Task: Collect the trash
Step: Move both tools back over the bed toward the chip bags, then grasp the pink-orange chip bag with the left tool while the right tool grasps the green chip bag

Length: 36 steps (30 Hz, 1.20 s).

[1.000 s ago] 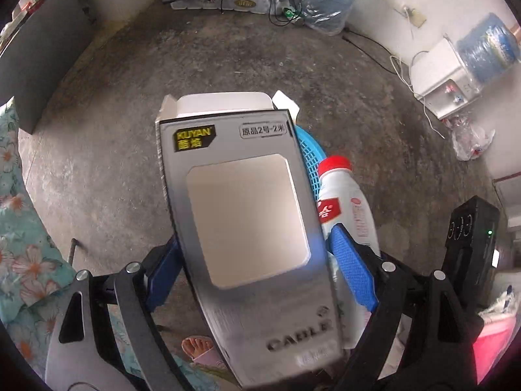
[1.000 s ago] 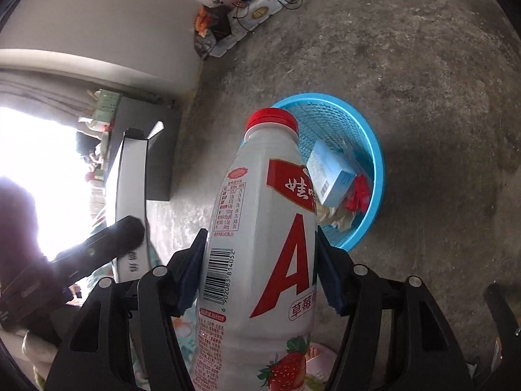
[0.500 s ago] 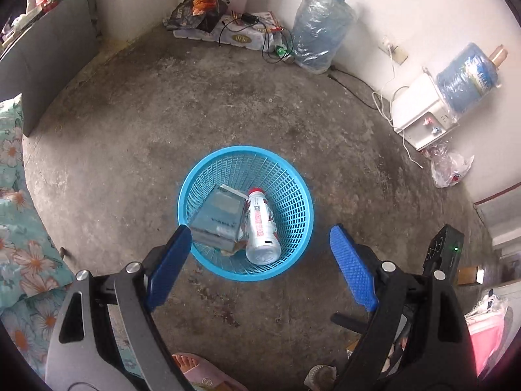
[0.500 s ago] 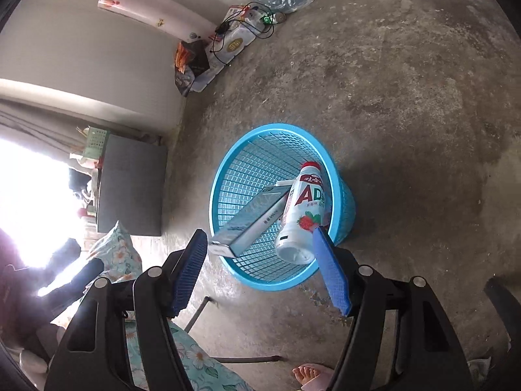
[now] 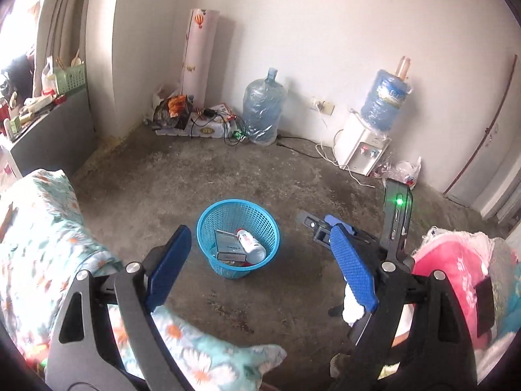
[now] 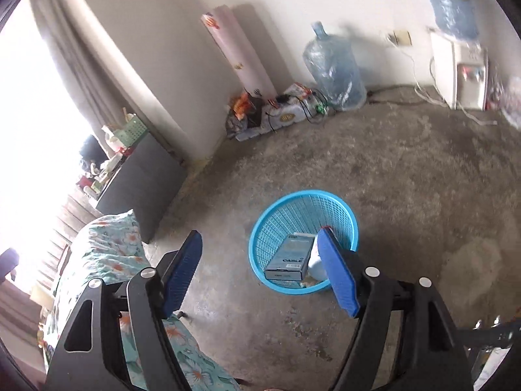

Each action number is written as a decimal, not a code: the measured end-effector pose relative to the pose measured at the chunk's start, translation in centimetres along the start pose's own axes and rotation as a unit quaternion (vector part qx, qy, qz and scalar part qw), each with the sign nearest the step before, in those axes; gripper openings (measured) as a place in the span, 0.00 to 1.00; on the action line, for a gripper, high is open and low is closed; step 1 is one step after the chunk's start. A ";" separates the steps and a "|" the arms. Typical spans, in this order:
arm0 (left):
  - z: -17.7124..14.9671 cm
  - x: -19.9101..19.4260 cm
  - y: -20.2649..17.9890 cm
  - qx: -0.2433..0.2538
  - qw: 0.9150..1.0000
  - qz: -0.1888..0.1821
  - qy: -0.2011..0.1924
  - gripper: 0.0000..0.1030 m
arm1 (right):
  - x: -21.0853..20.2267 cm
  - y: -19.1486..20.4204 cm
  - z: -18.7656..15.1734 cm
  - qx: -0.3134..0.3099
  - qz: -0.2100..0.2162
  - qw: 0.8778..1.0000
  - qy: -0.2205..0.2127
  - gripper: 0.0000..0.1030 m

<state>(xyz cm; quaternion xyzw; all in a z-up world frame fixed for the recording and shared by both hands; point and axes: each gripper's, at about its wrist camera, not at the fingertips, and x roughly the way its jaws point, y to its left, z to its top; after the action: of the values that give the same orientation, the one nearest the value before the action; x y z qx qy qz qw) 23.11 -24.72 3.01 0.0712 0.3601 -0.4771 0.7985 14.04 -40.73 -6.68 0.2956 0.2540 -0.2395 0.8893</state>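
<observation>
A round blue mesh basket (image 5: 237,203) (image 6: 304,195) stands on the concrete floor. Inside it lie a grey cable box (image 5: 229,246) (image 6: 288,257) and a white bottle with a red cap (image 5: 250,244). In the right wrist view the bottle (image 6: 315,260) is mostly hidden behind a blue finger. My left gripper (image 5: 259,229) hangs open above and short of the basket, nothing between its pads. My right gripper (image 6: 259,233) also hovers back from the basket, jaws opening and empty.
Floral bedding (image 5: 42,228) lies at the left and pink fabric (image 5: 456,260) at the right. Along the far wall are a water jug (image 5: 263,110), a water dispenser (image 5: 361,150), a rolled mat (image 5: 198,55) and tangled cables (image 5: 211,120). A grey cabinet (image 5: 49,137) stands far left.
The left gripper let go of the cable box and the right one the bottle; both now lie in the basket. Both grippers rose and drew back, and the basket looks smaller.
</observation>
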 end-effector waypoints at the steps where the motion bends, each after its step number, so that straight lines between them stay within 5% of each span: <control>1: -1.1 -2.1 0.3 -0.004 1.000 0.009 -0.010 0.80 | -1.2 1.4 -0.3 -0.014 0.012 1.000 -0.006 0.74; 7: -8.2 -13.5 4.6 -0.094 0.988 0.107 -0.060 0.80 | -5.2 7.7 -3.0 -0.052 0.160 0.985 0.038 0.75; 13: -16.6 -24.0 9.5 -0.208 0.941 0.240 -0.118 0.80 | -5.2 11.7 -6.0 -0.059 0.261 0.953 0.140 0.75; 16: -20.7 -27.8 11.2 -0.272 0.917 0.261 -0.131 0.80 | -5.1 14.0 -7.9 -0.068 0.298 0.934 0.184 0.75; 21: -25.2 -30.2 11.6 -0.324 0.893 0.278 -0.139 0.80 | -4.6 17.1 -11.4 -0.076 0.331 0.901 0.268 0.75; 26: -27.3 -30.1 11.8 -0.343 0.890 0.263 -0.143 0.79 | -4.1 18.4 -14.1 -0.068 0.330 0.885 0.323 0.74; 30: -27.5 -28.4 11.1 -0.320 0.904 0.255 -0.127 0.74 | -4.7 19.2 -15.3 -0.073 0.335 0.873 0.348 0.73; 36: -28.1 -25.5 10.6 -0.316 0.919 0.219 -0.091 0.67 | -2.8 20.1 -14.7 -0.060 0.322 0.877 0.350 0.70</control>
<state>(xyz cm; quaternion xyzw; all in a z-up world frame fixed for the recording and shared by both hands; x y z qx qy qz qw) 10.22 11.89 -3.55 -0.1515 0.3939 -0.1561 0.8930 18.95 -16.10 -7.13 0.3720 0.4535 0.1950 0.7861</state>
